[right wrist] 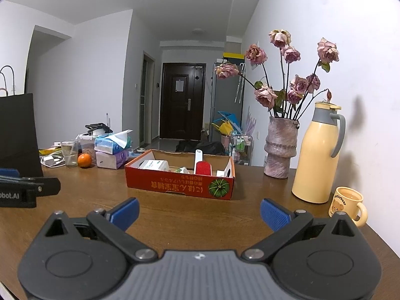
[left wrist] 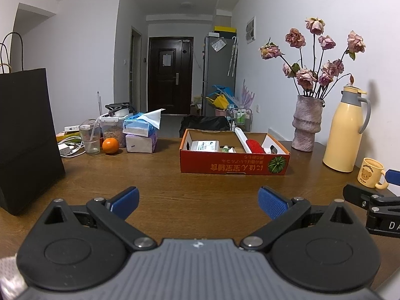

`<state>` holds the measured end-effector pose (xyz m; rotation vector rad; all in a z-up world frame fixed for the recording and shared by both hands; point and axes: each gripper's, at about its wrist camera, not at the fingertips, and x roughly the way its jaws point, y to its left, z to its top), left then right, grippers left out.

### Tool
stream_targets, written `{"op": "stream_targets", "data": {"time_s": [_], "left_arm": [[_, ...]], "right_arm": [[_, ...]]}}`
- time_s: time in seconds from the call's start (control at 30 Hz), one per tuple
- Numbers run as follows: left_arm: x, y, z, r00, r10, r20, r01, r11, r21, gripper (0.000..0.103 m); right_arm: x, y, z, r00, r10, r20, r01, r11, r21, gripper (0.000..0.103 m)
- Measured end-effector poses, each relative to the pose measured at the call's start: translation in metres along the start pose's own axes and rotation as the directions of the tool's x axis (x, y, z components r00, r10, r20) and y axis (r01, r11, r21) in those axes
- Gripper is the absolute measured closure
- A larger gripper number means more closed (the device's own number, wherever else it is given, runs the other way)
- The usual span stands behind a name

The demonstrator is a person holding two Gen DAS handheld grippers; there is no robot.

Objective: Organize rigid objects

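Two grippers hover low over a glossy brown wooden table, each with its ribbed blue pads spread wide and nothing between them: the left gripper fills the lower part of its own view, the right gripper the lower part of its own. Centre frame in both views sits a shallow orange cardboard box, rectangular, printed with a green pumpkin, its long side facing the cameras. Inside it lies a lint brush with a white plastic handle and a red fuzzy head, its long axis running from front to back, handle pointing away toward the far wall; beside it, at the box's left, rests a white boxy pack.
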<state>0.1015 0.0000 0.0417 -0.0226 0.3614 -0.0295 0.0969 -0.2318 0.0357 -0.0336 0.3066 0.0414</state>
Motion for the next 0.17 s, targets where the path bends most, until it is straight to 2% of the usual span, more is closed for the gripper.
{"op": "stream_targets", "data": {"time_s": [0.17], "left_arm": [[0.008,-0.0003,0.0,1.0,-0.026,-0.002,0.026,1.0,-0.005,0.0]], "right_arm": [[0.0039,-0.0009,-0.0015,1.0,0.0,-0.01,0.0,1.0,0.002,0.0]]}}
